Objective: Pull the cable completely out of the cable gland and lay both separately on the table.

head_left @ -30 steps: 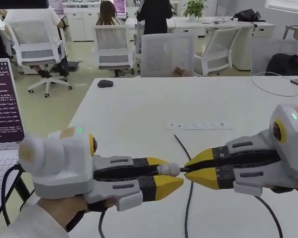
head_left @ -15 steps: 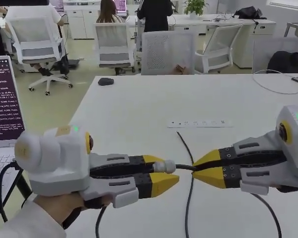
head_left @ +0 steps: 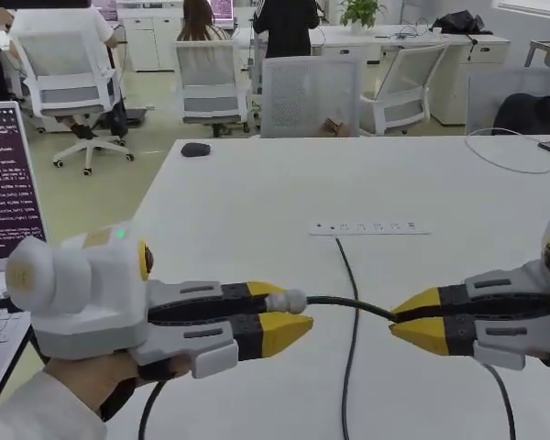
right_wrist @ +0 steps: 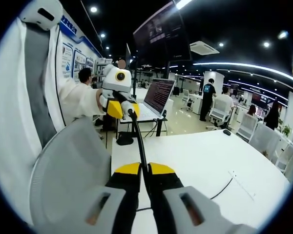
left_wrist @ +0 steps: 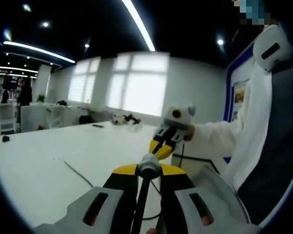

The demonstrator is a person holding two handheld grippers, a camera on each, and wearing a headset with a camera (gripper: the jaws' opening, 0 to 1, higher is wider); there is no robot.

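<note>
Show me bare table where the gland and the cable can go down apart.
Bare table lies between the mouse and the power strip, and again right of the strip. The near edge is crowded: a black cord runs from the strip past the left hand-held gripper and the right hand-held gripper.

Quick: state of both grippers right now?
Left gripper: shut on the gland.
Right gripper: shut on the cable.
</note>
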